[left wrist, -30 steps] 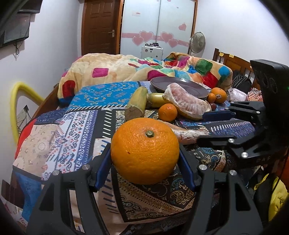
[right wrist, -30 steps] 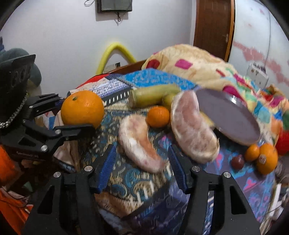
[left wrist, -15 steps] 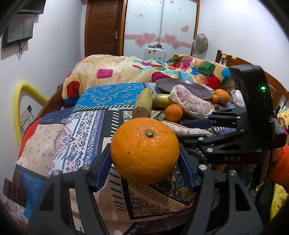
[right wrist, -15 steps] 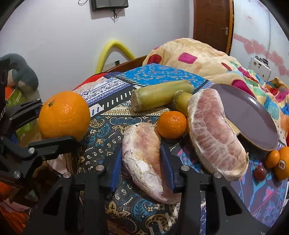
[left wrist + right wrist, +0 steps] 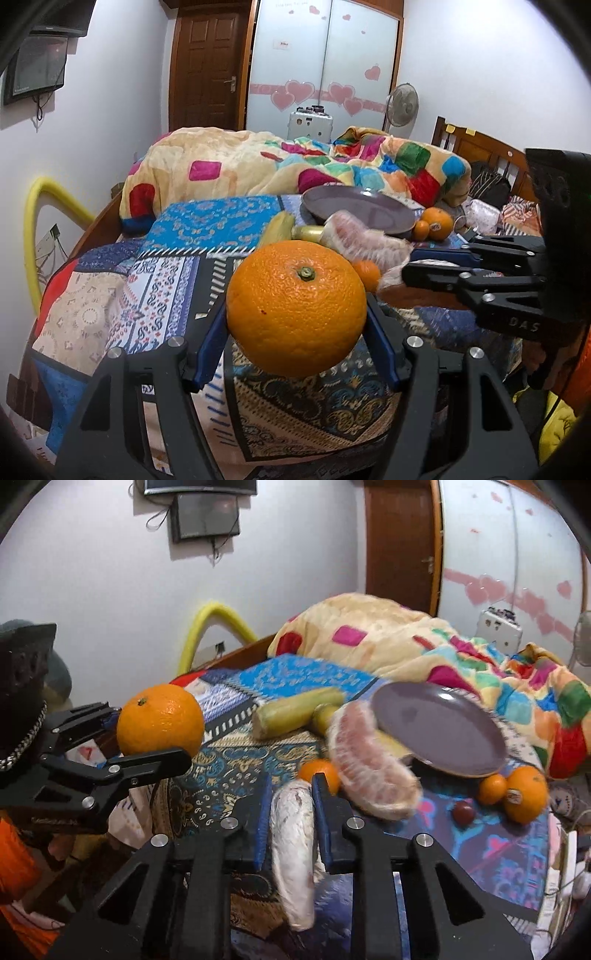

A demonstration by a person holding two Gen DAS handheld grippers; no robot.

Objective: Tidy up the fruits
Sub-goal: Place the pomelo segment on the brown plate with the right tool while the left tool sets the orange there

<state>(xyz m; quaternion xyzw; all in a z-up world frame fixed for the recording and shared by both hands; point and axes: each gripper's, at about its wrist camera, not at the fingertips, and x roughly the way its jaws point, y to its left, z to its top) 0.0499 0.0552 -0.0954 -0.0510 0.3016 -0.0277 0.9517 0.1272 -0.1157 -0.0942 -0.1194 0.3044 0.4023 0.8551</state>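
While each tool pinches fruit, both hang above the bed (image 5: 155, 295).
Left tool (image 5: 295, 325) clamps the big orange (image 5: 295, 308); right tool (image 5: 290, 812) squeezes a pomelo wedge (image 5: 293, 845) near the purple plate (image 5: 439, 723).

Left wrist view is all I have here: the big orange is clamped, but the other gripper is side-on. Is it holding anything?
Observer: Yes. In the right wrist view the right gripper has its jaws shut on a peeled pomelo wedge.
Operator: Is that the only pomelo piece?
Observer: No. A second pomelo wedge lies on the bedspread, with its far end against the plate.
Operator: Anything beside the two oranges past the plate?
Observer: A small dark red fruit lies just in front of them; your view shows none.
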